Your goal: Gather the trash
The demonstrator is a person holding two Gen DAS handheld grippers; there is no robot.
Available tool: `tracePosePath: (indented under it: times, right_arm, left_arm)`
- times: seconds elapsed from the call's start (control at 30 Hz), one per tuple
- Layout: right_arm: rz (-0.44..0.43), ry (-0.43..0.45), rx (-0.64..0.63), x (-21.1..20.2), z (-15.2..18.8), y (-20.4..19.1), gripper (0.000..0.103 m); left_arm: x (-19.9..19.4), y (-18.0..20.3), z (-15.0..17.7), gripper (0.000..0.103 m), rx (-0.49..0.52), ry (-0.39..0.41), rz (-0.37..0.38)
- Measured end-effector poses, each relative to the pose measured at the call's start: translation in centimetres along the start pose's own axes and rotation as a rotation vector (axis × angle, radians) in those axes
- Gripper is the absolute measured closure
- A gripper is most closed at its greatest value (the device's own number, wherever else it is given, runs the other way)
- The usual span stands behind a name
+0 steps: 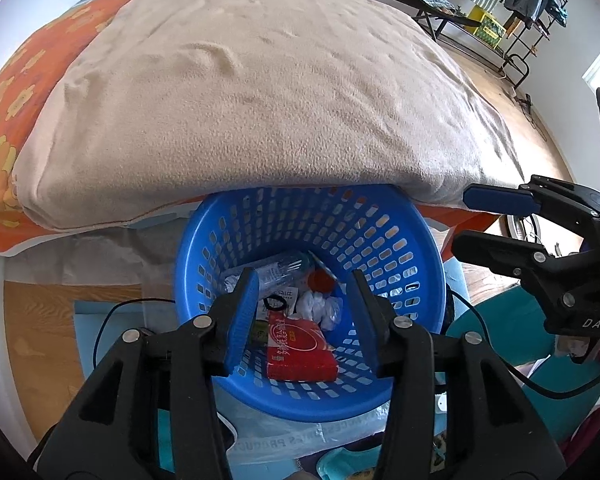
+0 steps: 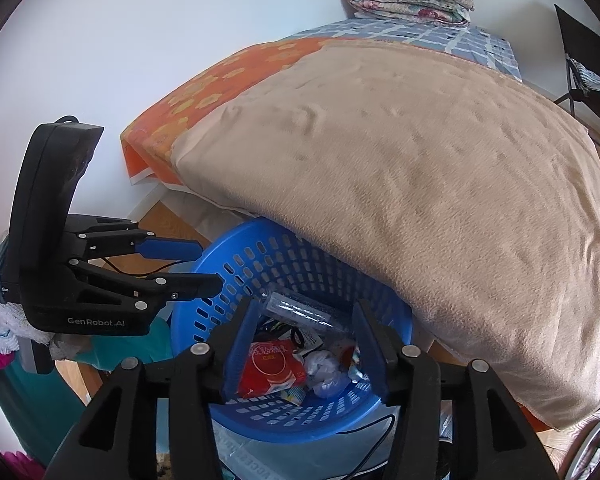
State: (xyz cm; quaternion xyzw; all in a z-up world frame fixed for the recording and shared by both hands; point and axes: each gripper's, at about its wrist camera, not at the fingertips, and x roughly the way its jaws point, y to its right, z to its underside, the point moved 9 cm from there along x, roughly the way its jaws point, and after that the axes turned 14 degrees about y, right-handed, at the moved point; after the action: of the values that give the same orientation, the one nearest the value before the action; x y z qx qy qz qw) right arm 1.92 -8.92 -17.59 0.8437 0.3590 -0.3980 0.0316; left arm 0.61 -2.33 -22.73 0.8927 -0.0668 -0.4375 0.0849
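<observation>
Your left gripper (image 1: 305, 320) hangs directly above the blue basket (image 1: 416, 240) with its jaws parted and nothing between the pads; through the gap you look straight down at the trash. Your right gripper (image 2: 305, 344) stands the same way over the basket, jaws apart and empty, just to the right of the left one.

The trash lies on the basket's floor: a red box (image 1: 300, 350) on the side nearest you, white crumpled paper (image 1: 320, 307) beside it toward the middle, and a clear plastic bottle (image 1: 278, 270) lying along the far wall. An orange cap (image 1: 322, 280) shows next to the bottle, and a black ring (image 1: 275, 303) lies between bottle and box.

Judging by both empty claws over a filled basket, the step in hand looks like a drop-off. To finish it well:

- Keep both claws wide as you lift them out, so no pad snags the perforated wall.
- Rise straight up out of the basket's mouth first; its far rim is tucked under the overhanging beige blanket (image 1: 260, 92).
- Mind the black cable (image 1: 120, 312) lying beside the basket's left side.
- Then scan the blanket above the basket; no litter shows on it in these views, so the collecting may be near its end.
</observation>
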Motion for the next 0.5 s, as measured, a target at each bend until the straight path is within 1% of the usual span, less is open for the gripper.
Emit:
tracePosePath:
  times: [0.03,0.1,0.2,0.23,0.4,0.5]
  right_arm:
    - [0.002,0.002,0.001,0.0,-0.1,0.1,0.045]
    - [0.012,0.008,0.003,-0.1,-0.3,0.2,0.038]
    - [0.024,0.019,0.006,-0.3,-0.6,0.5,0.033]
    - [0.031,0.023,0.009,-0.3,-0.7,0.6,0.029]
    - [0.062,0.034,0.014,-0.4,-1.4,1.1,0.028]
    - [0.079,0.043,0.016,-0.6,-1.8,1.3,0.018]
  left_arm:
    - [0.0,0.0,0.0,0.057,-0.001,0.002,-0.001]
    - [-0.1,0.0,-0.1,0.057,-0.003,0.004,-0.001]
    - [-0.2,0.1,-0.3,0.057,-0.004,0.009,-0.002]
    - [-0.2,0.1,-0.4,0.057,-0.004,0.010,-0.002]
    - [-0.5,0.1,-0.9,0.056,-0.006,0.022,-0.004]
    - [-0.7,0.0,-1.3,0.056,-0.014,0.032,-0.006]
